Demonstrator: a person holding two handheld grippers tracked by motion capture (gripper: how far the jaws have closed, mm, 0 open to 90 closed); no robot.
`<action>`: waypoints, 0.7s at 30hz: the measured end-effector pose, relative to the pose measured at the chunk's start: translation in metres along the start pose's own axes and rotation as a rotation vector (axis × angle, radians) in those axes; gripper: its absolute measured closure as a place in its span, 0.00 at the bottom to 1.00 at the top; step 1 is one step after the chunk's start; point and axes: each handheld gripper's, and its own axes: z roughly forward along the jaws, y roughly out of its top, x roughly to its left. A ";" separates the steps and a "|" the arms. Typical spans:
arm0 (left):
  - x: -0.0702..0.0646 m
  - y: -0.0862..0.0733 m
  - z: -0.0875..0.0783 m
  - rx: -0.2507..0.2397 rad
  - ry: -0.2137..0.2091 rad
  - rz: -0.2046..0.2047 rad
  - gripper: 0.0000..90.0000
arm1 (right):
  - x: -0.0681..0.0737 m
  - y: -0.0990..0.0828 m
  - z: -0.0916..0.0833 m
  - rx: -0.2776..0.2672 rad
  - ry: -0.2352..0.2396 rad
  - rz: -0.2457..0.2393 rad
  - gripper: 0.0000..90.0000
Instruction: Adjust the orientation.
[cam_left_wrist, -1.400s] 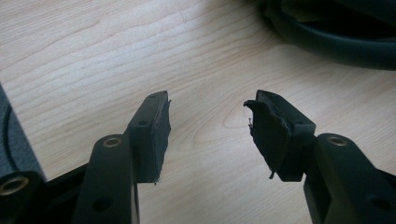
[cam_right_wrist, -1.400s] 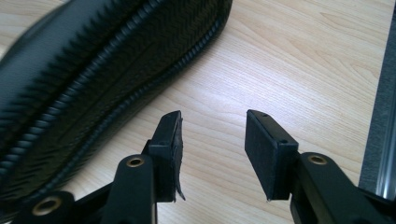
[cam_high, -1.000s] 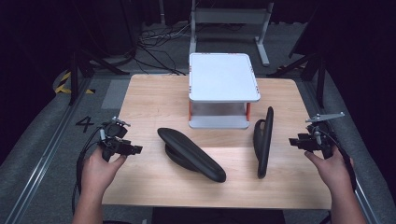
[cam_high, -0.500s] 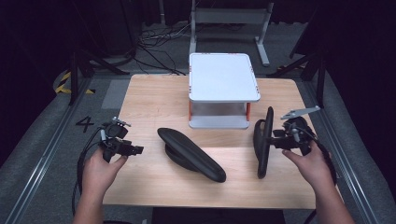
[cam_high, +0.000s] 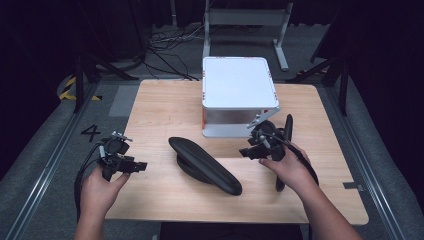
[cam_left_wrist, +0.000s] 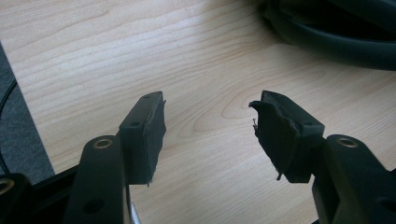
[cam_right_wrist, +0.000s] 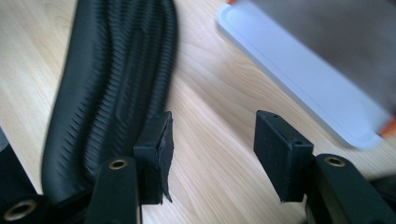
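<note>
Black rubber slippers are untouched: near us, our left gripper (cam_high: 141, 165) waits open over bare wood; our right gripper (cam_high: 246, 152), jaws just widening and empty, reaches between the flat slipper (cam_high: 205, 165) and the edge-standing slipper (cam_high: 285, 145); grasping remains.

A white box (cam_high: 239, 82) stands on the wooden table (cam_high: 155, 107).
</note>
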 end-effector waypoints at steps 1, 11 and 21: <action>0.000 0.000 0.000 0.003 -0.008 -0.004 0.47 | 0.005 0.004 0.005 0.004 0.009 -0.008 0.53; 0.001 0.005 0.006 0.011 -0.017 0.011 0.47 | 0.041 0.032 0.041 0.036 0.093 -0.059 0.53; 0.000 0.008 0.010 0.011 -0.031 0.008 0.47 | 0.080 0.058 0.069 0.052 0.125 -0.123 0.53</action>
